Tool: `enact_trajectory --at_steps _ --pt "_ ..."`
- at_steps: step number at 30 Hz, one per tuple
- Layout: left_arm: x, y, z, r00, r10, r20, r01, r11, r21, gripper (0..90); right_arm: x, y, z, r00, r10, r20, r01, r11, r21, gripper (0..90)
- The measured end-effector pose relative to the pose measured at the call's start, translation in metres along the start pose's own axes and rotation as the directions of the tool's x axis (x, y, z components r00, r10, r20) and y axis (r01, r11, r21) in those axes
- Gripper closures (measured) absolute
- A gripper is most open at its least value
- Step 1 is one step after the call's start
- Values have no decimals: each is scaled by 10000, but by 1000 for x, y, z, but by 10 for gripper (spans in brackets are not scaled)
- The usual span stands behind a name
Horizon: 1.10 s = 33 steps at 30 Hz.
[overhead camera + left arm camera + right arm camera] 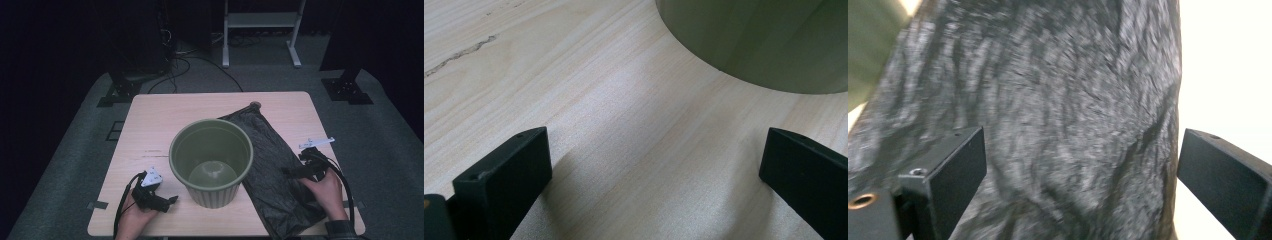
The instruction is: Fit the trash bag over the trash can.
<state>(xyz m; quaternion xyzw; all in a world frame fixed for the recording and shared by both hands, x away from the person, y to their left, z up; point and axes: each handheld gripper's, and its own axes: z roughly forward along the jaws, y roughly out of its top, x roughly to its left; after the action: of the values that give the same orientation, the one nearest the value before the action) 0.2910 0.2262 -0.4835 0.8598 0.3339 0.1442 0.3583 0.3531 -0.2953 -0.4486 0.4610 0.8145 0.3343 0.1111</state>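
High view: green bin point(212, 162) upright at the table's point(165, 110) centre, mouth up, with a black bag point(272, 165) flat beside it.
Bag's long axis runs diagonally from behind the bin to its near right. Right gripper point(292, 171), jaws spread over the bag, seems placed to pick it up; left gripper point(172, 200), jaws apart and empty, waits near-left of the bin, perhaps to steady it.
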Motion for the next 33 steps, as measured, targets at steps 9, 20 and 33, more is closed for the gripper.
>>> enact_trajectory --at_steps 9,20,33 --pt "0 0 0 10000 5 0 -5 10000 4 0 -16 -3 18 9982 533 -260 -521 9976 447 50" --pt "0 0 0 10000 3 -1 -3 10000 2 0 4 2 29 9954 166 -940 -125 9990 432 55" --pt "0 0 0 10000 9 1 -9 10000 6 0 30 15 42 9881 -309 -1504 373 9985 399 54"
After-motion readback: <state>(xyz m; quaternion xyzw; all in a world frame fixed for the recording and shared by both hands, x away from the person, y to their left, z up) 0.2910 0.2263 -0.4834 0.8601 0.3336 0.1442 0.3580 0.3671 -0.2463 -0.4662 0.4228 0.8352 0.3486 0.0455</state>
